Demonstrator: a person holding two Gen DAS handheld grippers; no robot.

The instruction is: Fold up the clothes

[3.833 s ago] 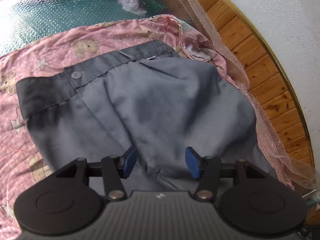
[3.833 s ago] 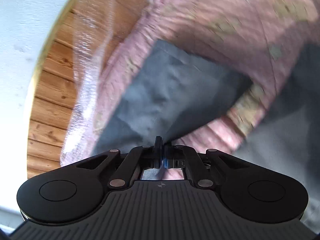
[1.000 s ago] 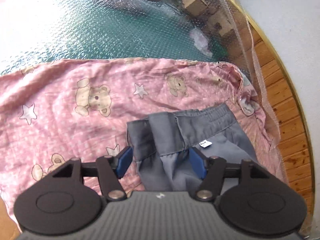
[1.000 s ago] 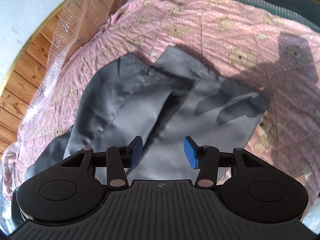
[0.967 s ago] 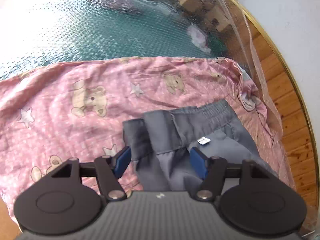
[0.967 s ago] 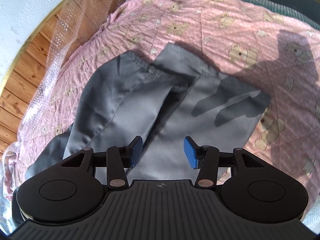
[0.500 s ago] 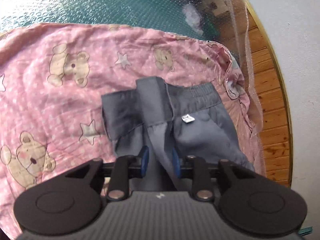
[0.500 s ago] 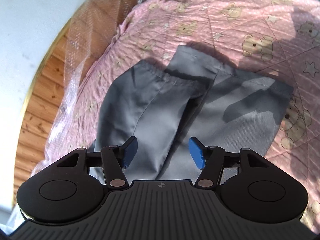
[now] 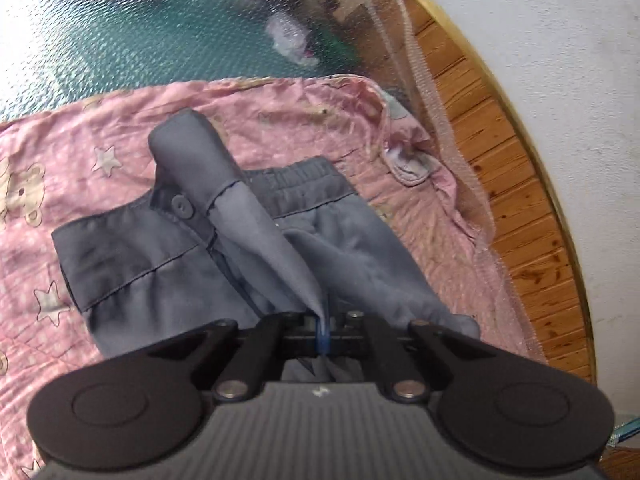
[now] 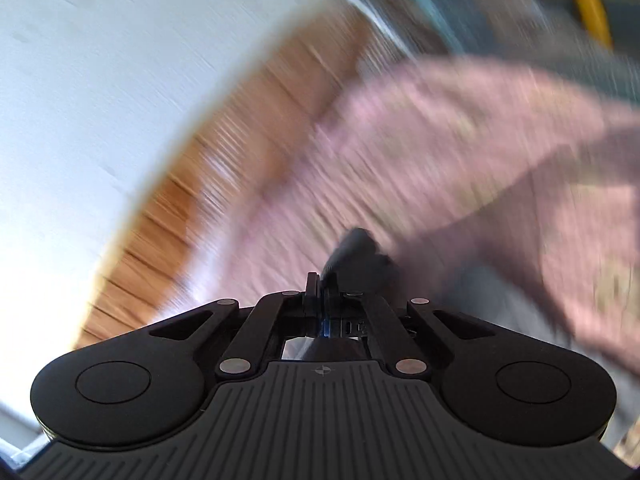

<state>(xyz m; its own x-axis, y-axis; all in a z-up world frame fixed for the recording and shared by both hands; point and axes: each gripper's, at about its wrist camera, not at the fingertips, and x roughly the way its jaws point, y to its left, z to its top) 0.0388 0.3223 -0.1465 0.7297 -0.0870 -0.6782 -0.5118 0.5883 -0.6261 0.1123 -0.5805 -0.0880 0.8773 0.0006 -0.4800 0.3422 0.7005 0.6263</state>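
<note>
The left gripper, a black two-finger tool with blue pads, had its jaws pressed together on a raised fold of the grey woven cotton shorts. From the pinch the fold ran up and away, leaning left, as a taut ridge to a rounded corner of cloth standing clear of the bedding. The rest of the garment lay flat directly ahead of the jaws, its long axis running away from the camera. The buttoned waistband lay to the left of the ridge and the elastic waistband section to the right.

The right gripper, of the same pattern, was likewise clamped on a bunched tuft of dark grey cloth showing just above its tips. That view was heavily blurred, so how much of the shorts hung from it could not be told. Judgement: both tools held the garment, and the left one was placed nearest the waistband end, so the coming fold would turn on carrying the ridge across the flat part.

The shorts rested on a pink quilted cover printed with bears and stars. Beyond it lay a teal sheet of bubble wrap. To the right ran a wooden plank border below a white plastered wall.
</note>
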